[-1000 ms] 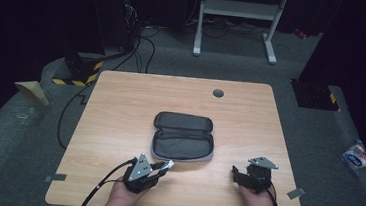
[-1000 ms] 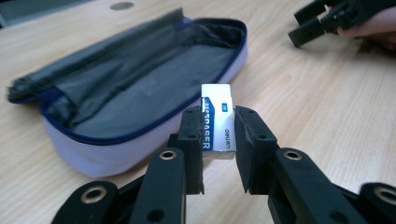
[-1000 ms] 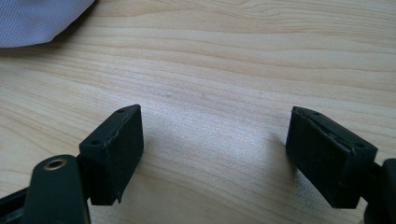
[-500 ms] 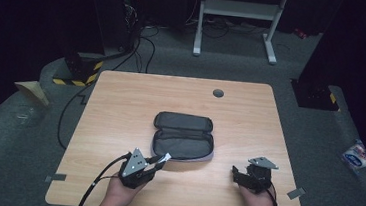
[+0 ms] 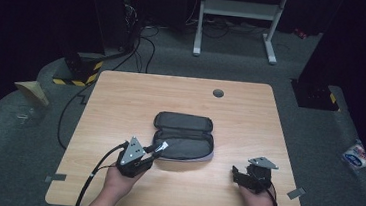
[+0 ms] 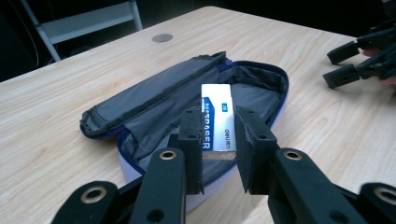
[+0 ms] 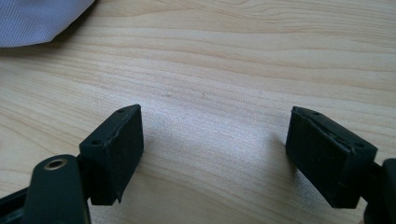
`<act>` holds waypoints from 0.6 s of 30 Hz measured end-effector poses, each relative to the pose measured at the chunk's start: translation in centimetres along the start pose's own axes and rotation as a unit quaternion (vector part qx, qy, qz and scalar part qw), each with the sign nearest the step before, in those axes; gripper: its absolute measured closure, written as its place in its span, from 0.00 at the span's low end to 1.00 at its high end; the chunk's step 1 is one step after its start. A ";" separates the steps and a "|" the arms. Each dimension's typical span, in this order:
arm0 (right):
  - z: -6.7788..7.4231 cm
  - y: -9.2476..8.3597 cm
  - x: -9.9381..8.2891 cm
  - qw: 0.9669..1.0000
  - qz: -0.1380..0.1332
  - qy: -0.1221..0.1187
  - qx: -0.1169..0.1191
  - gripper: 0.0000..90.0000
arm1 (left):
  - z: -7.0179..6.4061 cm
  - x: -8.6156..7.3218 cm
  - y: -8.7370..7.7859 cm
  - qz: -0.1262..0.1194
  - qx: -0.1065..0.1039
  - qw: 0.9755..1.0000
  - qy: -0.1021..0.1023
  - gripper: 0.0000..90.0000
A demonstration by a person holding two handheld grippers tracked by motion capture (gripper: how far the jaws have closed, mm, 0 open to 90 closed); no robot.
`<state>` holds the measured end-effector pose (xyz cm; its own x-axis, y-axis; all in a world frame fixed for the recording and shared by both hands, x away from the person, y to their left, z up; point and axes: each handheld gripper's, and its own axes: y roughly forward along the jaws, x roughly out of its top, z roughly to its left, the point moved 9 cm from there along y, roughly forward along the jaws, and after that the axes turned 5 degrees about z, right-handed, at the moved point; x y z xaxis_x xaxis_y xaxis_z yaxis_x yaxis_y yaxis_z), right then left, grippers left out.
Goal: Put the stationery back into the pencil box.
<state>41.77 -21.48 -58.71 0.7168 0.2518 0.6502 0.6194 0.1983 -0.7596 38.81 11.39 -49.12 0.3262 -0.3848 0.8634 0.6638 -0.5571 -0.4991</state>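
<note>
An open dark grey pencil case lies at the table's middle, its lid folded back. My left gripper is at the case's front left corner, shut on a white eraser. In the left gripper view the eraser, white with a blue label, stands between the two jaws of the left gripper, over the grey lining of the case. My right gripper rests low over bare wood, right of the case. Its jaws stand wide open with nothing between them.
A round cable hole sits near the wooden table's far edge. A corner of the case shows at the upper left of the right gripper view. Cables and a white metal stand are on the floor beyond.
My left gripper has carried the eraser a little forward and left, up to the case's front edge. The right gripper has stayed put and open.
</note>
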 end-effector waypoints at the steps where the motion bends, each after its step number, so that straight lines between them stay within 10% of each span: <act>1: 0.0 0.0 0.0 1.000 0.000 0.000 0.000 0.21 | 0.0 0.0 0.0 0.000 0.000 1.000 0.000 0.81; 18: 0.0 0.0 0.0 1.000 0.000 -0.001 0.000 0.21 | 2.2 0.0 3.5 0.077 -0.006 0.997 -0.032 0.81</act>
<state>41.77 -21.49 -58.71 0.7162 0.2528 0.6505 0.6198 0.1980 -0.7594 42.60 11.04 -50.75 0.4657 -0.4191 0.7794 0.5942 -0.5046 -0.6263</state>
